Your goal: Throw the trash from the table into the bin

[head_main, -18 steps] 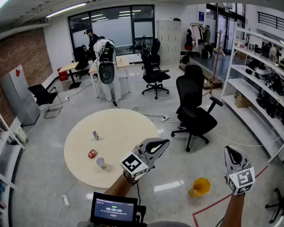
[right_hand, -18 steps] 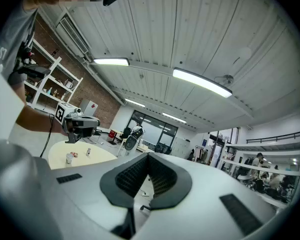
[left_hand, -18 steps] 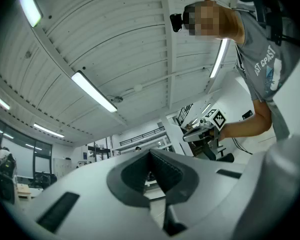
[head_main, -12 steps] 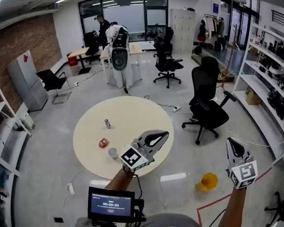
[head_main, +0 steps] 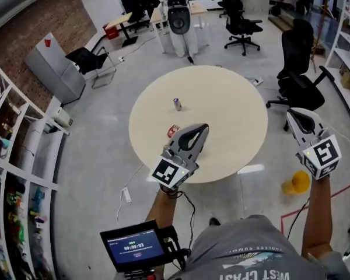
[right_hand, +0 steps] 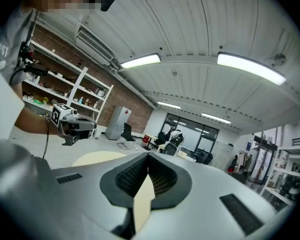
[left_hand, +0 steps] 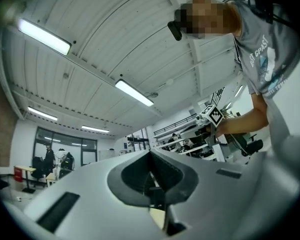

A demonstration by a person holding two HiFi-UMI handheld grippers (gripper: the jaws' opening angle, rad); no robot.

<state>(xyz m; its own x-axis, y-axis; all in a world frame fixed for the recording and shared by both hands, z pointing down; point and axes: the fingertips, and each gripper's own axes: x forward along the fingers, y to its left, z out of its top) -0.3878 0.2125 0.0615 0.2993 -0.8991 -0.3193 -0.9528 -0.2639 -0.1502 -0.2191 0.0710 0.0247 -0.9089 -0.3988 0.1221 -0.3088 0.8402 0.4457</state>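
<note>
The left gripper (left_hand: 150,154) has its jaws pressed together with nothing between them. The right gripper (right_hand: 148,156) is the same: jaws closed tip to tip and empty.

In the head view the left gripper hangs over the near edge of the round bench (head_main: 221,98), its closed jaws pointing in towards the middle. Just beyond its tip, close to the near left edge, lies a small red piece of trash (head_main: 173,130). Farther in, towards the left of the bench's middle, a small can (head_main: 177,103) stands upright, apart from the red piece.

The right gripper is held off the bench, past its right edge and above the floor. Below it, on the floor near the bench's near right edge, sits the yellow bin (head_main: 296,182), beside a red line (head_main: 291,216) marked on the floor.

A black office chair (head_main: 300,74) stands beyond the right edge of the bench. A small screen (head_main: 133,247) is mounted in front of the person's grey shirt (head_main: 254,252). White shelves (head_main: 11,174) run along the left side of the room.
</note>
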